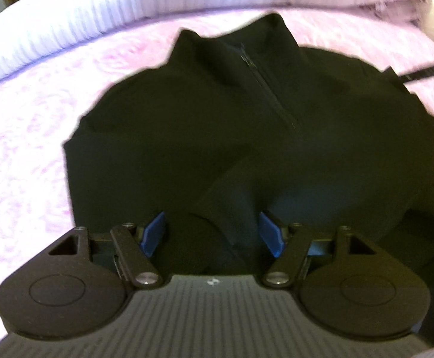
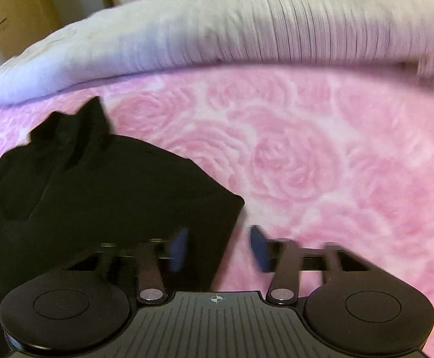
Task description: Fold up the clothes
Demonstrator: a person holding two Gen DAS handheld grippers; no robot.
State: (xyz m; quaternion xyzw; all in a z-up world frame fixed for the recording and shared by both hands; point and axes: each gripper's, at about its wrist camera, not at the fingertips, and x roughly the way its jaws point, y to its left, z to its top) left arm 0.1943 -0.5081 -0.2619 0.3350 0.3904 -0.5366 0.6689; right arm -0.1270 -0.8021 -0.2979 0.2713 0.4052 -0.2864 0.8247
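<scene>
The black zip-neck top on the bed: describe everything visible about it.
The black zip-neck top of soft matte fabric lies front up on the pink rose-patterned bedspread, stand-up collar pointing toward the white ribbed blanket. Its short zipper is closed. A sleeve is folded across the lower front. No tool pad visibly presses it.

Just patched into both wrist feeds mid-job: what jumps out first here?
A black zip-neck top lies spread on a pink rose-patterned blanket, collar toward a white ribbed duvet bunched along the far side. The left tool stands open low over the top's near fabric. The right tool is at the top's right edge, blurred, its pads apart with fabric between them.
</scene>
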